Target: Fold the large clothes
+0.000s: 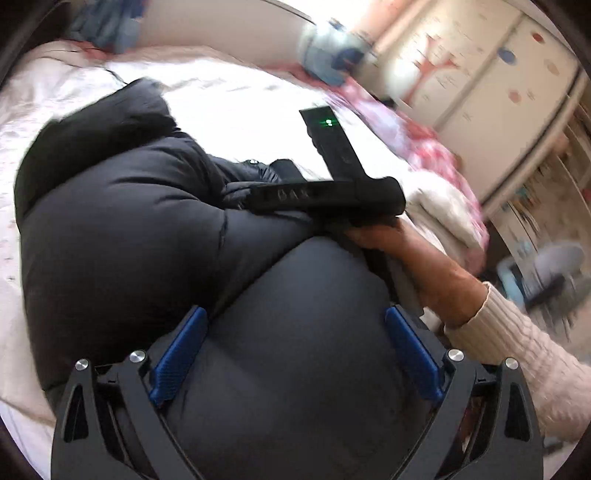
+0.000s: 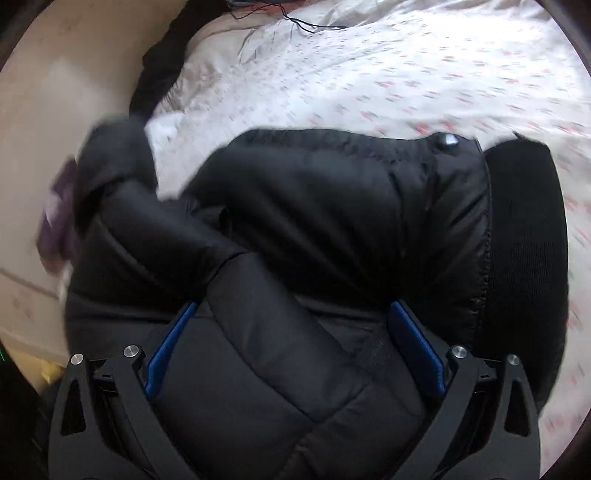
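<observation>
A large black puffer jacket (image 1: 122, 221) lies bunched on a bed with a white, red-flecked sheet (image 1: 236, 107). My left gripper (image 1: 295, 350) stands wide open with a puffy fold of the jacket bulging between its blue pads (image 1: 181, 350). In the left wrist view the right gripper's black body (image 1: 332, 192), with a green light, rests on the jacket, held by a hand in a cream sleeve (image 1: 517, 343). My right gripper (image 2: 295, 347) is also wide open with jacket (image 2: 314, 206) between its blue pads (image 2: 417, 347). The jacket's ribbed black hem (image 2: 524, 236) lies at the right.
Pink floral bedding (image 1: 424, 147) and blue clothes (image 1: 332, 51) lie at the bed's far side. A pale wardrobe with tree decals (image 1: 480, 74) stands beyond. A thin cable (image 2: 306, 22) lies on the sheet (image 2: 406, 74). A beige wall (image 2: 55, 110) is at the left.
</observation>
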The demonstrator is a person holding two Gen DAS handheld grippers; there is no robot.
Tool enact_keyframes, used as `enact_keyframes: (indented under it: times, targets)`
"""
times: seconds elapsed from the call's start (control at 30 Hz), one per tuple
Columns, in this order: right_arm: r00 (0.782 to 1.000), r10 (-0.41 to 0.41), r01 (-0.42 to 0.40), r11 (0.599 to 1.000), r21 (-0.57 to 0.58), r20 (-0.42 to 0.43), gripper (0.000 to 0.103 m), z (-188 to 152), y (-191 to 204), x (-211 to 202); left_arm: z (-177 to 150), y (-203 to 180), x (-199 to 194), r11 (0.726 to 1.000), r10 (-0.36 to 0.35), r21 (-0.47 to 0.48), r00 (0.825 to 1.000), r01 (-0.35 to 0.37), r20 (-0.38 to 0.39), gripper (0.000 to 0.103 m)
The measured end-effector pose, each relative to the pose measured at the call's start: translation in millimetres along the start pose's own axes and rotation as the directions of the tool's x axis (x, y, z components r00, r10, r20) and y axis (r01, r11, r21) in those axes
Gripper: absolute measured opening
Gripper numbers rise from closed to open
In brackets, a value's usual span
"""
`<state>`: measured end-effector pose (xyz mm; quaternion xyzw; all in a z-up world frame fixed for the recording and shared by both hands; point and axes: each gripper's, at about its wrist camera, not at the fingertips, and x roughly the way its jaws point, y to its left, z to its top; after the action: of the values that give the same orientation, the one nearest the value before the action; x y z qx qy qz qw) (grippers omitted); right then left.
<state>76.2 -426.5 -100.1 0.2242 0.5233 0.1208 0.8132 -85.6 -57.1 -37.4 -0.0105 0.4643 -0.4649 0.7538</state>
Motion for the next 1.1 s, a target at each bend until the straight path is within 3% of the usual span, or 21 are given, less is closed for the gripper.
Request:
enact_keyframes:
  times: [0.1, 0.17, 0.2, 0.33, 0.37, 0.4, 0.43, 0.47, 0.5, 0.57, 0.63, 0.77, 0.87, 0.93, 1.03, 1.1]
  targets:
    - [1.000, 0.002, -0.002, 1.000, 0.002, -0.017, 0.095, -25.7, -18.3, -17.2, -13.8, -18.8, 15.6, 0.997, 0.003, 0.083, 0.998, 0.002, -0.056, 0.093]
    - [1.000, -0.018, 0.017, 0.999, 0.035, 0.006, 0.096, -29.4, -27.1, -36.0, -14.7, -28.9, 22.0, 0.993, 0.071, 0.099, 0.995, -0.064, -0.070, 0.093]
    - [0.997, -0.051, 0.049, 0.998, 0.033, 0.066, 0.095, -29.9, -21.4, -55.8, -11.0, -32.9, 20.7, 0.992, 0.094, 0.086, 0.993, -0.088, -0.066, 0.093]
    - [0.949, 0.046, -0.034, 0.998, -0.045, 0.312, 0.096, -63.7, 17.8, -132.6, -6.7, -47.4, 1.6, 0.989, 0.142, 0.031, 0.990, -0.142, -0.010, 0.096]
    - [0.949, 0.010, 0.008, 0.998, -0.057, 0.314, 0.096, -79.7, 26.1, -133.9, -8.3, -48.5, 1.7, 0.988, 0.150, 0.026, 0.989, -0.150, -0.005, 0.096]
    - [0.964, -0.070, 0.090, 0.994, -0.066, 0.257, 0.096, -90.9, 30.6, -121.3, -12.4, -49.0, 3.4, 0.986, 0.163, 0.023, 0.987, -0.163, -0.003, 0.096]
    - [0.971, -0.172, 0.190, 0.977, -0.094, 0.168, 0.096, -96.0, 33.7, -96.3, -16.1, -51.6, 6.8, 0.982, 0.187, 0.027, 0.982, -0.187, -0.001, 0.096]
    - [0.970, -0.230, 0.240, 0.961, -0.136, 0.083, 0.096, -102.8, 31.7, -68.4, -17.9, -54.4, 10.1, 0.977, 0.211, 0.034, 0.977, -0.211, -0.005, 0.096]
    - [0.978, -0.203, 0.207, 0.972, -0.111, 0.054, 0.096, -108.0, 22.5, -51.7, -22.0, -55.5, 10.2, 0.972, 0.232, 0.036, 0.973, -0.231, -0.011, 0.096]
    - [0.980, -0.192, 0.194, 0.981, -0.030, 0.055, 0.096, -108.3, 14.4, -56.7, -24.6, -69.9, 7.7, 0.945, 0.322, 0.057, 0.947, -0.322, 0.003, 0.096]
    - [0.966, -0.218, 0.223, 0.975, -0.018, 0.140, 0.096, -115.1, 28.7, -81.5, -29.4, -85.8, 0.6, 0.909, 0.407, 0.073, 0.912, -0.410, 0.051, 0.096]
    - [0.941, -0.253, 0.265, 0.964, -0.028, 0.224, 0.096, -142.3, 55.8, -104.3, -39.0, -87.4, -15.6, 0.866, 0.493, 0.038, 0.865, -0.498, 0.099, 0.096]
    - [0.945, -0.306, 0.318, 0.942, -0.104, 0.119, 0.096, -166.8, 57.6, -81.3, -47.1, -90.6, -22.9, 0.850, 0.524, 0.001, 0.845, -0.527, 0.104, 0.096]
    - [0.955, -0.286, 0.293, 0.953, -0.081, 0.081, 0.096, -171.0, 46.2, -77.5, -67.6, -89.4, -39.5, 0.843, 0.535, -0.003, 0.838, -0.538, 0.106, 0.096]
    - [0.942, -0.285, 0.301, 0.951, -0.072, 0.178, 0.096, -173.0, 55.5, -109.2, -78.3, -96.3, -57.5, 0.814, 0.572, 0.023, 0.808, -0.580, 0.145, 0.096]
    - [0.931, -0.294, 0.319, 0.943, -0.091, 0.218, 0.096, -179.9, 63.6, -120.8, -79.3, -99.7, -60.1, 0.805, 0.582, 0.027, 0.797, -0.593, 0.161, 0.096]
